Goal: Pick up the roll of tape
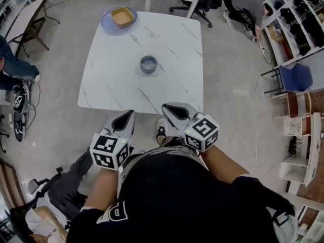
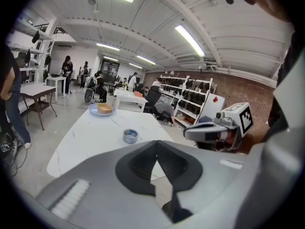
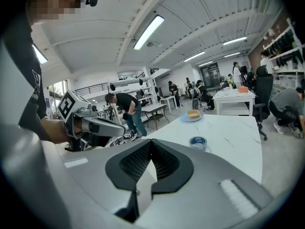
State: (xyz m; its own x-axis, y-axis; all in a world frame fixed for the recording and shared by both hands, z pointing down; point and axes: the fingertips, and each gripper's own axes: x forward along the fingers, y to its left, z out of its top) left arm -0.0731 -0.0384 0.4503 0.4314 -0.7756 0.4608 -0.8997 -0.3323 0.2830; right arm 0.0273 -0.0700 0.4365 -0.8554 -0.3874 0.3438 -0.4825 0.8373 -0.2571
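The roll of tape (image 1: 148, 64) is a grey-blue ring lying flat near the middle of the white marble table (image 1: 111, 85). It shows small and far ahead in the left gripper view (image 2: 130, 136) and the right gripper view (image 3: 197, 141). My left gripper (image 1: 130, 115) and right gripper (image 1: 166, 108) hang side by side just short of the table's near edge, close to my body. In their own views, the left gripper (image 2: 156, 142) and the right gripper (image 3: 151, 140) have their jaw tips touching with nothing between them.
A blue plate (image 1: 108, 24) holding a tan bowl (image 1: 123, 16) sits at the table's far left corner. Shelving (image 1: 298, 14) and a blue chair (image 1: 295, 78) stand to the right, an office chair (image 1: 202, 4) beyond the table. A person (image 3: 123, 109) bends over at left.
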